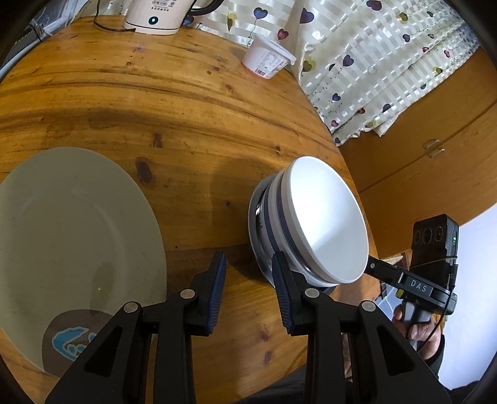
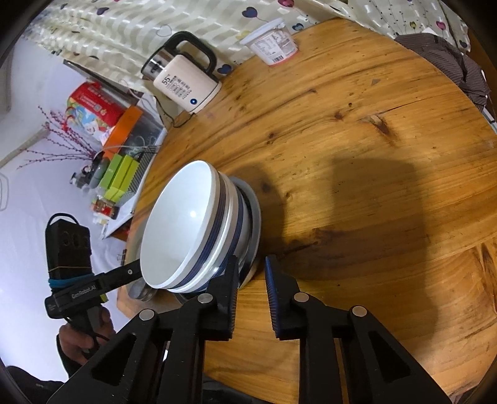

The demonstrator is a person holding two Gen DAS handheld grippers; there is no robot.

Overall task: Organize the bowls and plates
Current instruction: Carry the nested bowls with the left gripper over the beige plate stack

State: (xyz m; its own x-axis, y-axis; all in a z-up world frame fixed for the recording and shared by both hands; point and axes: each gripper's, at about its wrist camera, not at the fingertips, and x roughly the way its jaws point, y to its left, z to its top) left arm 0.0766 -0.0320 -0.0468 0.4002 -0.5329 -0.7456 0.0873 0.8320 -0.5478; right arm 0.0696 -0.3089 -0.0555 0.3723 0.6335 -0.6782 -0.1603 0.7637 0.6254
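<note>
**Left wrist view: both pairs of fingers flank the bowl stack**

The left gripper (image 1: 249,255) points down at a slant over the bench (image 1: 186,102). Its fingers are spread a moderate gap apart, and only bare wood shows between them. Its right finger stands in front of the foot of the bowls (image 1: 326,223). These are two white bowls with blue bands, nested and sitting on a saucer (image 1: 252,214) near the bench edge. A large pale plate (image 1: 71,223) lies flat well to the left, with its near rim under the gripper's frame.

The right hand (image 1: 419,332) is wrapped round its pistol handle beyond the bench edge, lower right. One black finger reaches up to the far side of the bowl rim (whether it touches, I cannot tell).

In the right wrist view, the right gripper (image 2: 251,259) also slants downward. Its fingers are only a narrow gap apart, with wood showing between them and nothing pinched. The left one is just beside the saucer's rim. The left hand (image 2: 80,338) grips its handle at lower left, off the bench.

A kettle (image 2: 183,84) and a tub (image 2: 273,43) stand at the far edge, against the curtain (image 2: 108,28).
</note>
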